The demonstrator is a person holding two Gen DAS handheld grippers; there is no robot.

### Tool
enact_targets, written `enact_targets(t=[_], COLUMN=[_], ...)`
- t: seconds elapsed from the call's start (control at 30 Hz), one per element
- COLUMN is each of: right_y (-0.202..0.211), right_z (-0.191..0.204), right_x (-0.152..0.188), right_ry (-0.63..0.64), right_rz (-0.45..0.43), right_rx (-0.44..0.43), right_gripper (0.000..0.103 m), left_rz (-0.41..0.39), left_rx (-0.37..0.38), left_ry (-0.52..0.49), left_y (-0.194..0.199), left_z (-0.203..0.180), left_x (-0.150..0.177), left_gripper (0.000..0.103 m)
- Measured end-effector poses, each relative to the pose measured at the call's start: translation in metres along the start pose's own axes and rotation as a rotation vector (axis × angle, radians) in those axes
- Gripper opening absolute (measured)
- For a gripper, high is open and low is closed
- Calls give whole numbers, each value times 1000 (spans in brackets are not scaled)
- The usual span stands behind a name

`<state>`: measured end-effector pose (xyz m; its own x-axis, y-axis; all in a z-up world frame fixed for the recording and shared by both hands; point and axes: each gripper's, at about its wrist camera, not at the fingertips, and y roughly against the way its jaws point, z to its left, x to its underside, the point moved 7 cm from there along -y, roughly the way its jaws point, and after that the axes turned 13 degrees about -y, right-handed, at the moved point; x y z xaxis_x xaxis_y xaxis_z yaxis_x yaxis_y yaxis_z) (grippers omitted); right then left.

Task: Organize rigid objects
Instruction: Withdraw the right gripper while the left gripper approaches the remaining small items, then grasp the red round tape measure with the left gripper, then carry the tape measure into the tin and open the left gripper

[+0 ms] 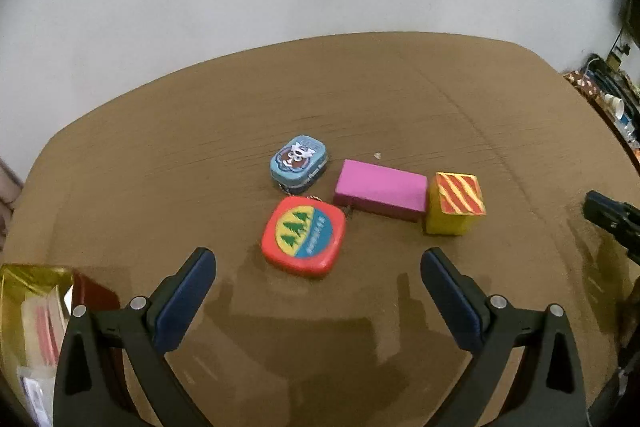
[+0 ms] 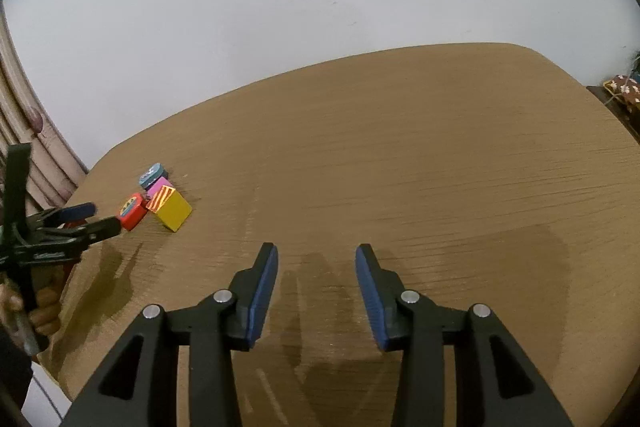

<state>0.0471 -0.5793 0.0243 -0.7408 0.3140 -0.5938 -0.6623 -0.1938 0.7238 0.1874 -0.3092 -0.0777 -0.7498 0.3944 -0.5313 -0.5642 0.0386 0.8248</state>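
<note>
Four small objects cluster mid-table in the left wrist view: a blue oval tin [image 1: 299, 164], a pink block [image 1: 380, 189], a yellow box with a red-striped top [image 1: 456, 203], and a red square tape measure [image 1: 304, 235] nearest me. My left gripper [image 1: 318, 259] hangs open just short of the tape measure, nothing between its fingers. In the right wrist view the same cluster sits far left: tin [image 2: 153, 175], pink block [image 2: 162, 183], yellow box [image 2: 170, 209], tape measure [image 2: 132, 211]. My right gripper [image 2: 317, 253] stands open over bare table, holding nothing.
The brown wooden table [image 1: 460, 115] ends at a white wall. A gold and red package [image 1: 36, 311] lies at the left wrist view's lower left. The right gripper's tip [image 1: 612, 219] shows at that view's right edge. Clutter [image 1: 612, 99] stands off the table's right.
</note>
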Motion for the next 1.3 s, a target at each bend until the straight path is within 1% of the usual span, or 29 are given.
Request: enact_targets(t=[0.13,0.2,0.23,0.33,0.4,0.43,0.47,0.5,0.53,0.57,0.67,0.77,0.87,0.93,1.0,1.07,1.17,1.2,1.27,1.3], right_y=[0,0,2,6,9,13,14,14,14,11,8,3,1,-1,-5,-7,-12,-13,-16,-18], right_z=[-6,-6,-7,-11,-13,-16,-17,-17,-17,-15,-14,-13,-12,-11,-9,-8,-6,-5,-3,-2], right_x=[0,0,0,0,-1,-2,-2,-2,-2,-2,-2,-1,-1,-1,0,0,0,0,0,0], right_ry=[-13,-15,-16,-21,-23,-23,-23,-24,-26,-31,-44,-52,-52,-50,-44,-38,-28,-25,-16,-10], right_rz=[11,13,12,15,23,26,30,30,30,28,29,31,32,35,39,41,45,45,47,47], right_rx=[-21,-28,-31,-41,-41,-43,-42,-40,-40,-39,-33,-23,-20,-12,-3,3,12,14,22,27], right_gripper=[42,42,42,43,43,43,43,43,43,43,43,43,43,43,43,43,44,44,44,44], left_rz=[29,44,57,62,71,77,67,56,50,47,67,64,51,26,15,7,21,30,63,85], left_rx=[-17,-10,-14,-15,-15,6,35,69,58,63,41,50,58,75,81,90,53,48,10,4], left_ry=[-14,-18,-21,-25,-21,-6,17,51,54,49,48,59,68,72,85,112,170,188,254,280], left_y=[-14,-22,-26,-33,-36,-40,-42,-41,-37,-36,-34,-27,-1,31,58,92,138,146,165,176], left_z=[9,11,13,15,15,16,17,18,18,16,13,7,-10,-24,-28,-22,12,24,60,71], left_x=[-3,-3,-2,-3,-2,0,0,2,4,3,6,12,24,33,41,52,71,74,95,107], left_gripper=[101,101,101,99,95,88,78,74,59,45,44,44,44,44,44,44,44,44,44,44])
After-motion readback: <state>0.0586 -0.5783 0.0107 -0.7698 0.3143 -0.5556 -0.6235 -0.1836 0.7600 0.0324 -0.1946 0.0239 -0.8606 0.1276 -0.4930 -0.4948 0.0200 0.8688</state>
